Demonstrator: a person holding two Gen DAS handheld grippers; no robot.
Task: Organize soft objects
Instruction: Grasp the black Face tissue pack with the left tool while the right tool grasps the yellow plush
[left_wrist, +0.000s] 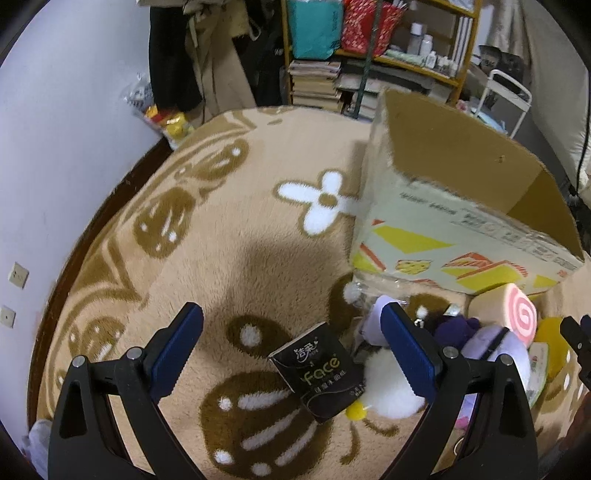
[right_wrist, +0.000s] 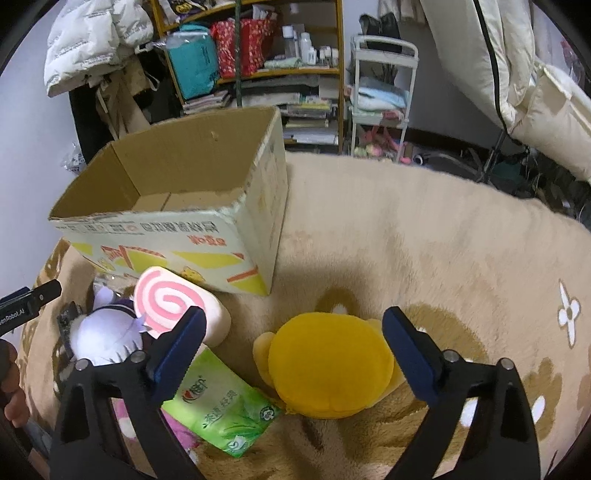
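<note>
Soft things lie in a pile on a beige patterned blanket (left_wrist: 229, 258). My left gripper (left_wrist: 291, 332) is open and empty above a black "Face" tissue pack (left_wrist: 321, 373), with a white plush (left_wrist: 388, 391) to its right. My right gripper (right_wrist: 293, 332) is open and empty, its fingers on either side of a yellow plush (right_wrist: 328, 365). A pink swirl roll cushion (right_wrist: 173, 306), a white and purple plush (right_wrist: 103, 332) and a green tissue pack (right_wrist: 221, 406) lie to its left. An open, empty cardboard box (right_wrist: 177, 206) stands behind them; it also shows in the left wrist view (left_wrist: 461, 206).
A shelf unit (right_wrist: 258, 62) with bags, books and bottles stands behind the blanket. A white trolley (right_wrist: 380, 96) is beside it. Hanging coats (left_wrist: 207, 55) and a white wall (left_wrist: 55, 129) are on the left. Folded bedding (right_wrist: 535, 74) is at the right.
</note>
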